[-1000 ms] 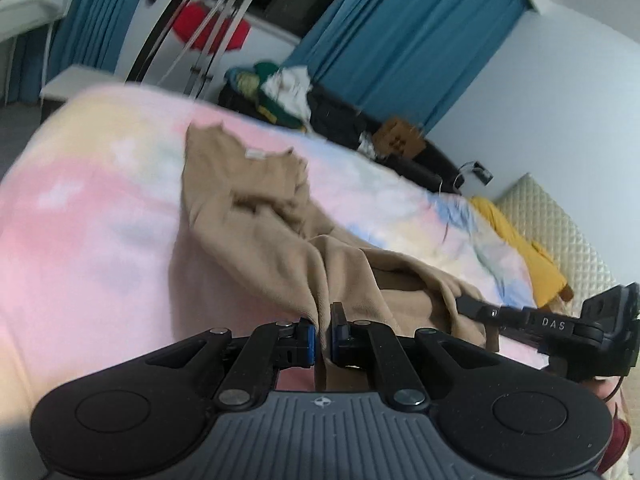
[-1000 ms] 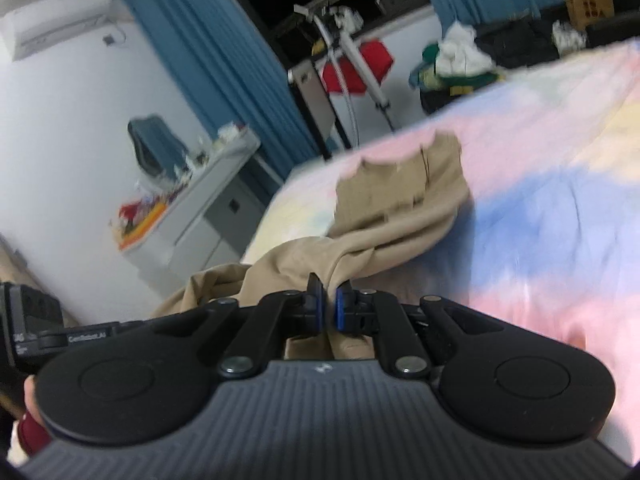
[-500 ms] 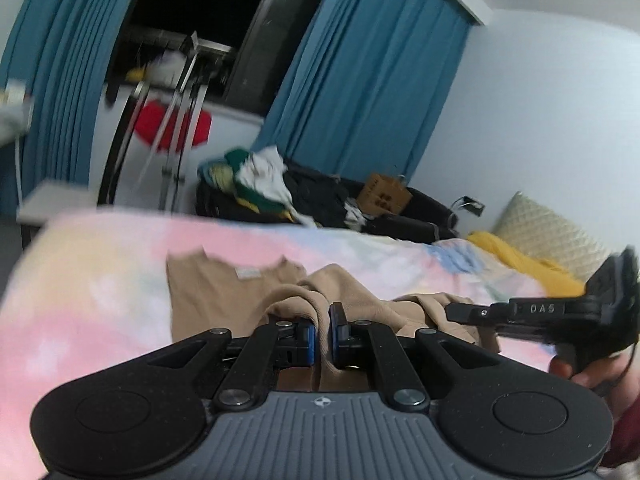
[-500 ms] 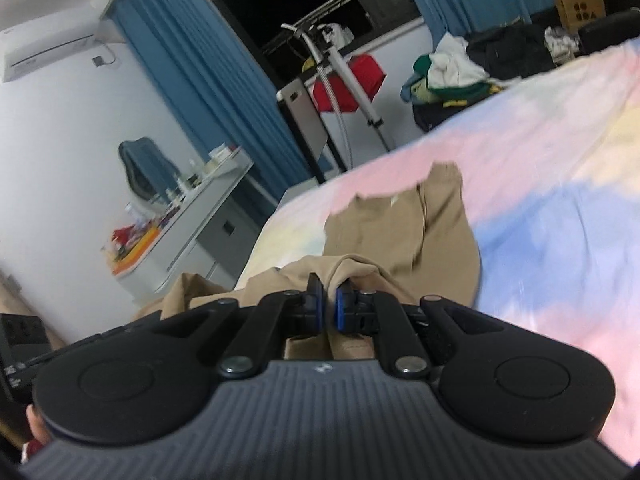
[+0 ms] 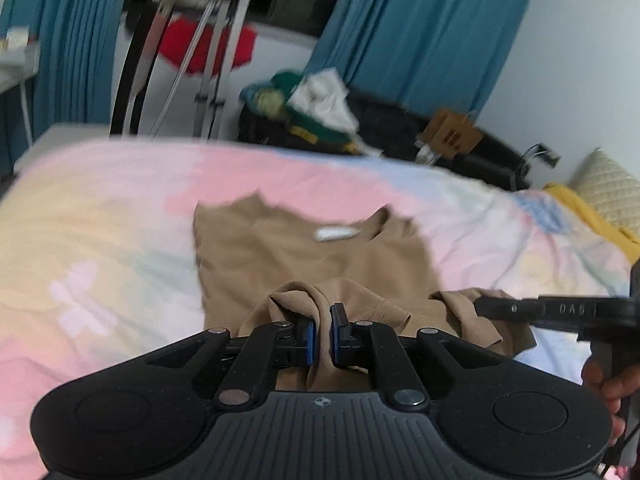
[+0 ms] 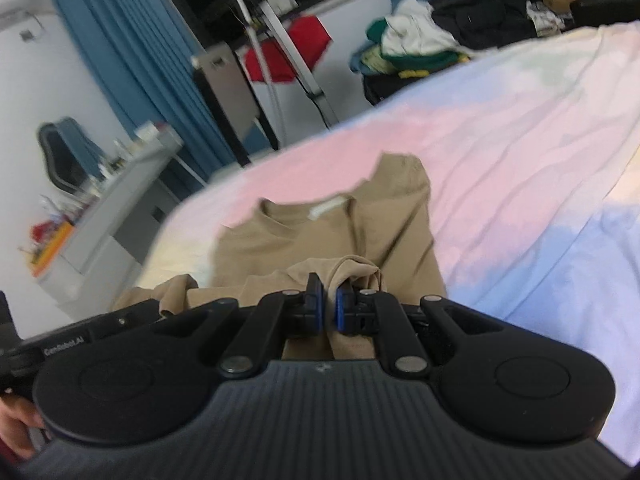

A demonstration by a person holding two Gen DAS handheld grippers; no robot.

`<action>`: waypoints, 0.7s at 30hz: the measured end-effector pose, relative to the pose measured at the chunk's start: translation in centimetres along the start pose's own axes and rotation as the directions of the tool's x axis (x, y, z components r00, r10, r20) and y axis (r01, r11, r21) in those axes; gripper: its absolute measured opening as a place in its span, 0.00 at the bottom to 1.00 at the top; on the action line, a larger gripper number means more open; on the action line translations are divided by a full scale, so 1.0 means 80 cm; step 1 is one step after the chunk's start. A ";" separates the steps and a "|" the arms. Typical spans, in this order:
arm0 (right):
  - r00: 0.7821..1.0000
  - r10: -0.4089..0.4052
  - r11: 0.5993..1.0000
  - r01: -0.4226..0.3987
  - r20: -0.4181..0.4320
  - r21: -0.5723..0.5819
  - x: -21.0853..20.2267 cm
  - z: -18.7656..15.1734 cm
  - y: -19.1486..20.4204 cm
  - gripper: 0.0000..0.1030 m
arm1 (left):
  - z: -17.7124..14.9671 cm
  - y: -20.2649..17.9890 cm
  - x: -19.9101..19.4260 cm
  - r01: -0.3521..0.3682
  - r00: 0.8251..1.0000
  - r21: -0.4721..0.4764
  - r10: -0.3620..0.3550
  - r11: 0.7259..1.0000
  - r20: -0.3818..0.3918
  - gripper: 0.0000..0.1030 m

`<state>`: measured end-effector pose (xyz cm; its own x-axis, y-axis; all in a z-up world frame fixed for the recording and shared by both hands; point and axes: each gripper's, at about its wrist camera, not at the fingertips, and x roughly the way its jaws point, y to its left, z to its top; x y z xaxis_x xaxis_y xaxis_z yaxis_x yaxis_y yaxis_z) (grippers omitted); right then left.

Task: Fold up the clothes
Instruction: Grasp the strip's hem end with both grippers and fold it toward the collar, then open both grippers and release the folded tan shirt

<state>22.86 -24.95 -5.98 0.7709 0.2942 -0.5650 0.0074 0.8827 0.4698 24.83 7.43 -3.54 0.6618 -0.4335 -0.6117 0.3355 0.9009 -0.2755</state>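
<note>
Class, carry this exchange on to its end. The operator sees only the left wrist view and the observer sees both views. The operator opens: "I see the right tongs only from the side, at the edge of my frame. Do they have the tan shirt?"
Observer: Yes. The right wrist view shows the right tongs shut on a bunched fold of the shirt, near its right edge.
Operator: What stands off the bed past that fold, outside my frame?
Observer: A grey desk with clutter on top stands beside the bed.
Operator: Anything at the desk?
Observer: A dark chair stands behind it, against the white wall.
</note>
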 end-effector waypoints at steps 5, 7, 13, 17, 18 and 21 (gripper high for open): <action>0.996 -0.069 0.997 0.067 -0.063 -0.043 0.053 -0.022 -0.014 0.10 | -0.021 0.011 0.042 -0.049 0.997 0.037 0.051 0.998 -0.052 0.14; 0.995 -0.079 0.996 0.075 -0.067 -0.049 0.056 -0.023 -0.012 0.11 | -0.024 0.006 0.040 -0.066 0.997 0.071 0.069 0.995 -0.041 0.15; 0.997 -0.073 0.997 0.072 -0.032 -0.042 0.024 -0.017 0.001 0.24 | -0.024 -0.021 -0.019 -0.120 0.992 0.076 0.118 0.990 0.039 0.57; 0.996 -0.070 0.993 0.075 0.052 -0.096 -0.031 -0.022 0.025 0.51 | -0.035 -0.053 -0.078 -0.139 0.986 0.107 0.128 0.984 0.105 0.70; 0.995 -0.068 0.991 0.076 0.075 -0.112 -0.044 -0.024 0.030 0.51 | -0.039 -0.061 -0.091 -0.148 0.984 0.114 0.134 0.982 0.122 0.74; 0.992 -0.059 0.988 0.074 0.114 -0.133 -0.080 -0.036 0.042 0.51 | -0.053 -0.077 -0.117 -0.160 0.979 0.113 0.143 0.981 0.145 0.80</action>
<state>16.11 -22.84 -2.72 0.8366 0.1978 -0.5109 -0.0200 0.9430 0.3322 13.72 6.02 0.70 0.7932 -0.2992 -0.5304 0.2989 0.9501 -0.0890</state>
